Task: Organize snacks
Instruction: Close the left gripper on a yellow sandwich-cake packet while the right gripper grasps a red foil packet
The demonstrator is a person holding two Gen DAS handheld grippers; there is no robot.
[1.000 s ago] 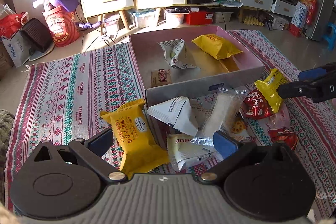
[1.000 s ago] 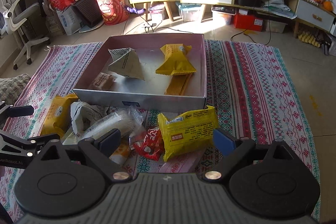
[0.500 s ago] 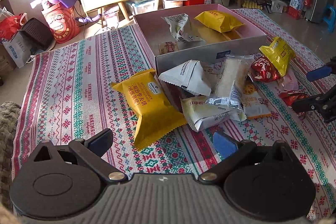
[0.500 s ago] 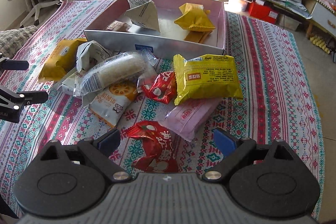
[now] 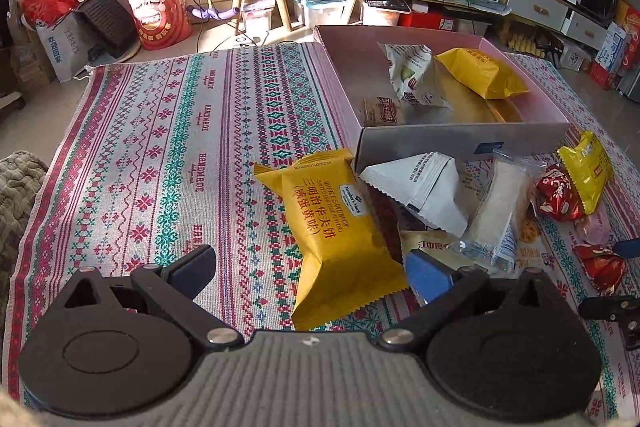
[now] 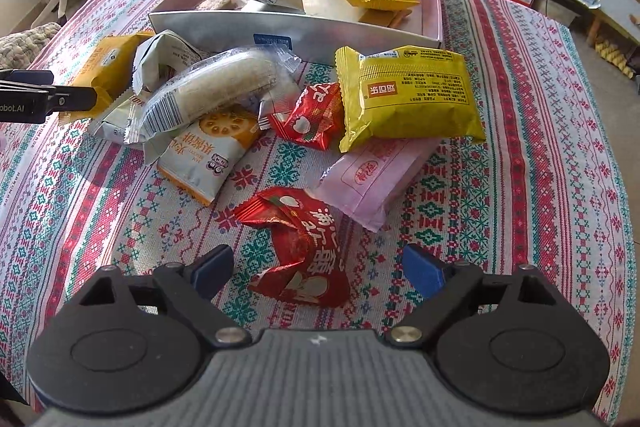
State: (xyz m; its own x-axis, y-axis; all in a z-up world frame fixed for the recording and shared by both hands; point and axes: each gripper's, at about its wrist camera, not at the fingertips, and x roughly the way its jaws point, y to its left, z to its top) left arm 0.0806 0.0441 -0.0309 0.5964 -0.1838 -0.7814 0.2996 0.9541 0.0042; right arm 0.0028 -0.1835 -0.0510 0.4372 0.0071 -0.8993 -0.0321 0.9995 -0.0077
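Observation:
My left gripper [image 5: 312,273] is open low over the patterned cloth, and a yellow waffle-sandwich packet [image 5: 332,227] lies between its fingers. My right gripper [image 6: 318,267] straddles a crumpled red packet [image 6: 304,251]; its jaws are closing, and the pads stand clear of the wrapper. The pink box [image 5: 460,141] holds a white triangular pouch [image 5: 412,79], a yellow packet [image 5: 480,71] and a small brown packet [image 5: 382,111]. Loose in front of the box [image 6: 280,27] lie a large yellow packet [image 6: 408,95], a pink packet [image 6: 372,175] and a clear-wrapped rice bar [image 6: 212,91].
A second red packet [image 6: 308,115], an orange-and-white biscuit packet [image 6: 208,151] and a white pouch [image 5: 420,187] crowd the pile. The left gripper's finger [image 6: 48,95] reaches in from the left edge. Cabinets, bags and a chair stand on the floor beyond the cloth.
Both grippers have sunk toward the cloth. The yellow waffle packet now lies between the left fingers, and the red packet between the right fingers, which have narrowed a little.

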